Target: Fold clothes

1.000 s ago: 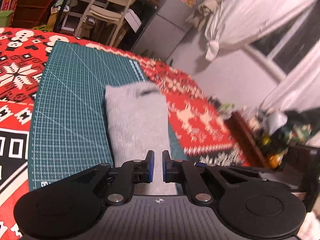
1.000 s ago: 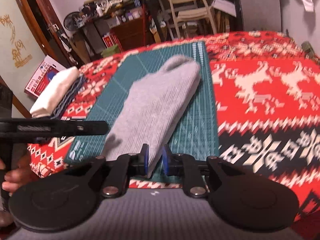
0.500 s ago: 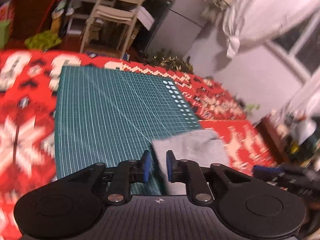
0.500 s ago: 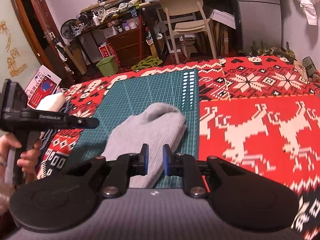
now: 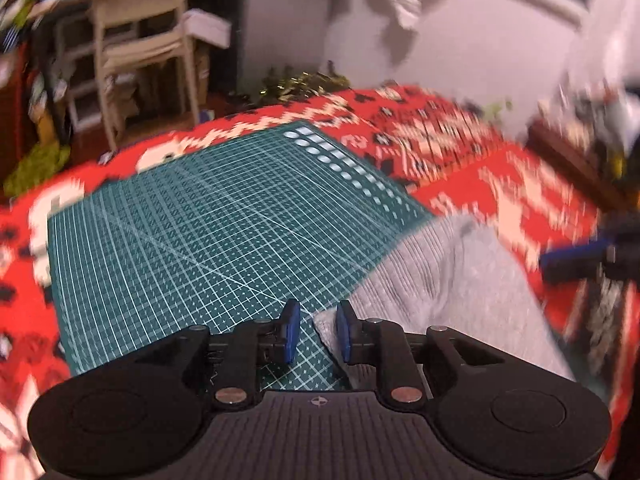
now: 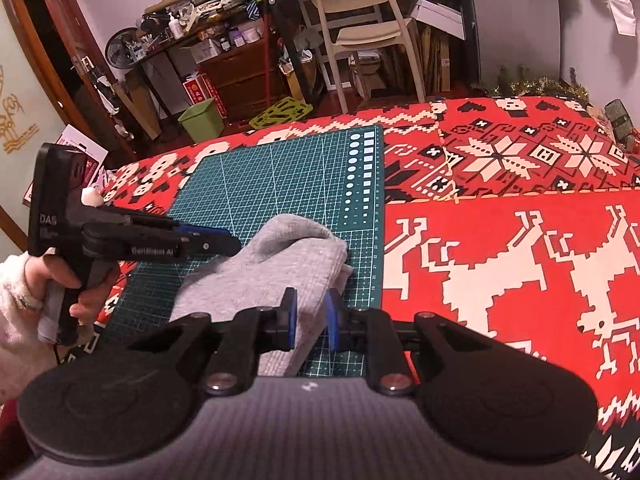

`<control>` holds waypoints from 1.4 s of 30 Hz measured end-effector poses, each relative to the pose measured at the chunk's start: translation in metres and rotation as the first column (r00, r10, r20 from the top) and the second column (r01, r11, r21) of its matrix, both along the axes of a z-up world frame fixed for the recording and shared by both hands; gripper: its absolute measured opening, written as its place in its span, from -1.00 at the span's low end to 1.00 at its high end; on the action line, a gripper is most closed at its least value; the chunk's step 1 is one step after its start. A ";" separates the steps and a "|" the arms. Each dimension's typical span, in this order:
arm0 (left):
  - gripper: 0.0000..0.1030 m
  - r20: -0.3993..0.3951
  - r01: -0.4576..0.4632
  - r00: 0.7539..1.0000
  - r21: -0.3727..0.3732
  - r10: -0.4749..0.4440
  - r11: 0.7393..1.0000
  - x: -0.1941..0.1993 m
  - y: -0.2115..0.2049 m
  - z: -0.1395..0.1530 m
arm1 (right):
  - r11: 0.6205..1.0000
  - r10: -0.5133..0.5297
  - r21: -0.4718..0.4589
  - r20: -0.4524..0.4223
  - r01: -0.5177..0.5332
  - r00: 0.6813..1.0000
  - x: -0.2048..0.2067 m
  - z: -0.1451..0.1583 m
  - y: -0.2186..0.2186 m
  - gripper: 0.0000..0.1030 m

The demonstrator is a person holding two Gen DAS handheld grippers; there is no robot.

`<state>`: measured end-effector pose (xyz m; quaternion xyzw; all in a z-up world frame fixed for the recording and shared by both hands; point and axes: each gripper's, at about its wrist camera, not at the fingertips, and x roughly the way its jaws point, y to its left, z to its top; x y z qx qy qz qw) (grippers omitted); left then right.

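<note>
Grey garment (image 6: 280, 268) doubled on mat's (image 6: 260, 184) 5 o'clock corner. Right gripper (image 6: 308, 318) pinches its edge, anchoring fold; left gripper (image 5: 316, 330) opening, releasing cloth.

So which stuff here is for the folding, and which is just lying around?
For the folding:
grey cloth
green mat
left gripper, jaws opening, cloth corner between them
right gripper, cloth between its jaws

Just lying about:
chair
green bin
fan
red blanket
</note>
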<state>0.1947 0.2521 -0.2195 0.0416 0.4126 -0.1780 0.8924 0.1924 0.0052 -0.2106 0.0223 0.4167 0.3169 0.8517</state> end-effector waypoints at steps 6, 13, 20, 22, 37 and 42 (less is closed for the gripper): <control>-0.74 0.039 0.036 0.998 0.062 -0.039 0.997 -0.008 -0.007 -0.001 | 1.000 -0.008 -0.004 -0.009 0.008 1.000 0.004 -0.006 0.001 -0.65; -0.88 0.089 -0.010 0.996 0.084 0.002 0.996 -0.014 -0.013 0.006 | 1.000 -0.005 0.008 -0.022 0.005 1.000 0.000 -0.007 0.005 -0.65; -0.88 0.282 0.003 0.959 0.047 -0.016 0.999 -0.052 -0.016 0.048 | 0.998 0.008 0.070 -0.007 -0.007 1.000 -0.009 0.008 0.006 -0.64; -0.88 0.306 0.010 0.952 0.049 -0.024 0.999 -0.060 -0.016 0.054 | 0.995 0.042 0.095 -0.003 -0.042 0.999 -0.013 0.011 0.013 -0.64; -0.88 0.316 0.055 0.946 0.047 -0.067 0.997 -0.096 -0.017 0.051 | 0.989 0.120 0.091 0.000 -0.119 0.993 -0.013 -0.018 0.103 -0.82; -0.88 0.311 0.076 0.945 0.095 -0.102 0.993 -0.107 -0.028 0.040 | 0.989 0.087 0.122 0.006 -0.087 0.996 -0.012 -0.022 0.098 -0.82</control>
